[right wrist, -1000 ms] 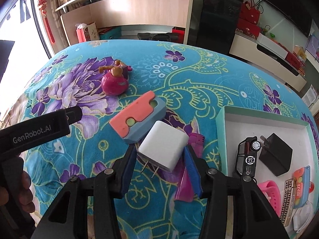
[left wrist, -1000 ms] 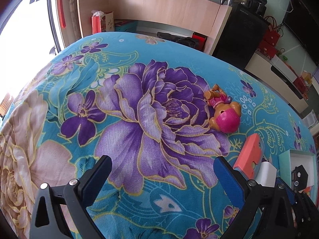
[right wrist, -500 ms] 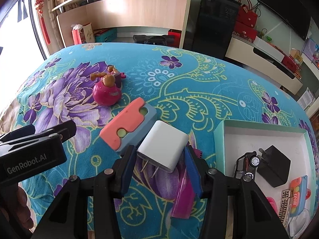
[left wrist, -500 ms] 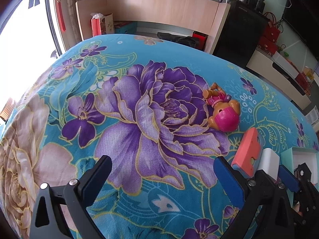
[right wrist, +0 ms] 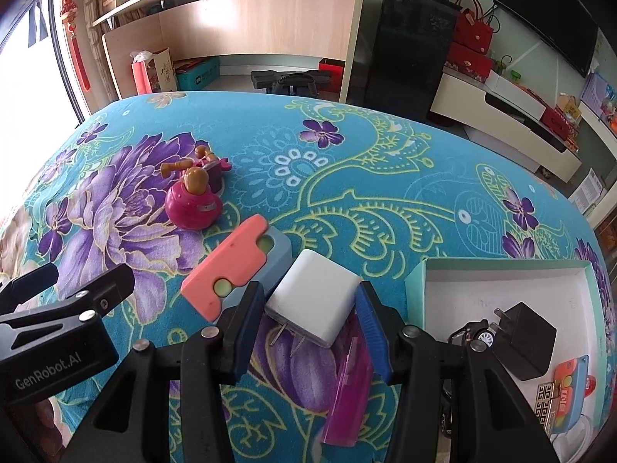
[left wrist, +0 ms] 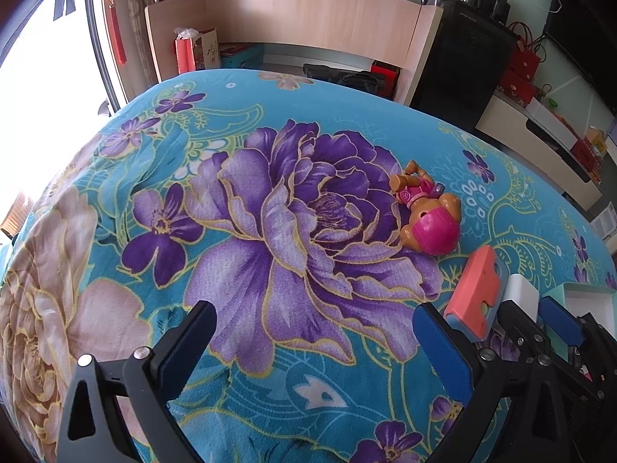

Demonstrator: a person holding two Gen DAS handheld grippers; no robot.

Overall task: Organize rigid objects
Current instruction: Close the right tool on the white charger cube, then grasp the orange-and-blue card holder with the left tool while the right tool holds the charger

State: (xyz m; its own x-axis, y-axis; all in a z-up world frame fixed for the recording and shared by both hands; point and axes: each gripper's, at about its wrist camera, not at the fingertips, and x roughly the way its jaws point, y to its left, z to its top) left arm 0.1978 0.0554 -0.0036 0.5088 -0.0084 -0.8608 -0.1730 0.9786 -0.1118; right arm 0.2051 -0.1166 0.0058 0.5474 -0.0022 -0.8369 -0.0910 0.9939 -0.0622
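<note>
My right gripper (right wrist: 312,326) clamps the white charger (right wrist: 314,303) by its flat sides | light, stiff, slick shell, prongs toward me | left gripper (left wrist: 312,343) spread wide, empty

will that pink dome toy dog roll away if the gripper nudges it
Probably: the toy dog lies on its side with a rounded pink helmet, so it may rock or roll. The fleecy blanket likely damps that. It looks like stiff plastic, probably light.

A turquoise floral blanket (right wrist: 385,177) with a large purple peony fills the foreground. Beyond its far edge stands a wooden shelf unit (right wrist: 239,27); right of that unit, a black cabinet (right wrist: 408,58); left, a red gift bag (right wrist: 148,71).
</note>
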